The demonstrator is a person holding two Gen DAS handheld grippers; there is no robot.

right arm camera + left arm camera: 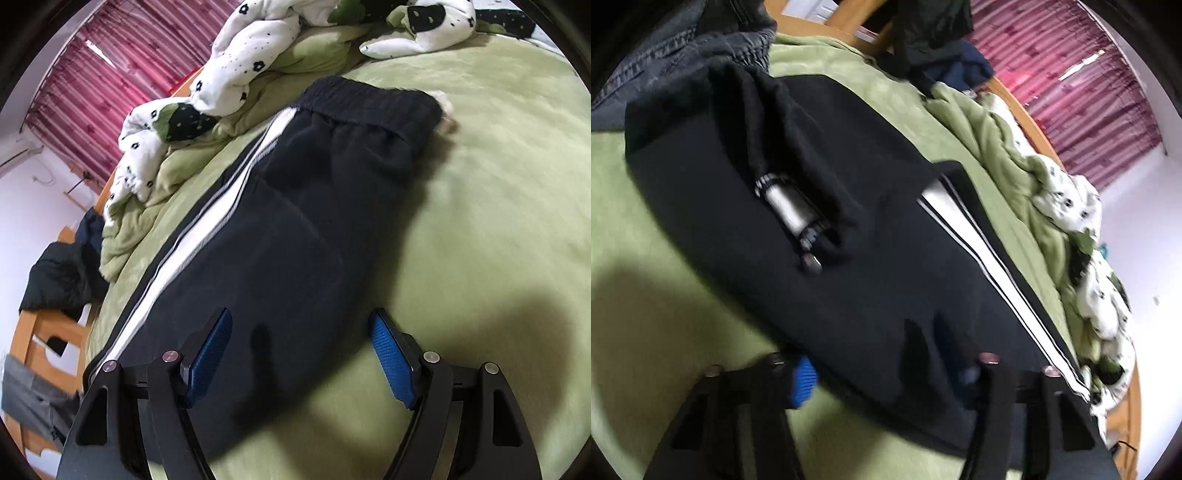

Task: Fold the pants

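Dark navy track pants [820,258] with white side stripes [990,266] lie flat on a green bed cover [657,302]. In the left wrist view a silver cuff zipper [790,210] shows on the leg end. My left gripper [882,369] is open, its jaws wide either side of the near pants edge. In the right wrist view the pants [288,236] run away to the elastic waistband [373,99]. My right gripper [299,354] is open, with blue pads [391,365] over the near end of the fabric.
A rumpled white and green floral duvet [236,70] lies along the far side of the bed. Dark clothes [62,277] hang over the wooden bed frame [33,332]. Jeans [676,48] lie at the bed's end. Red curtains [1082,81] hang behind.
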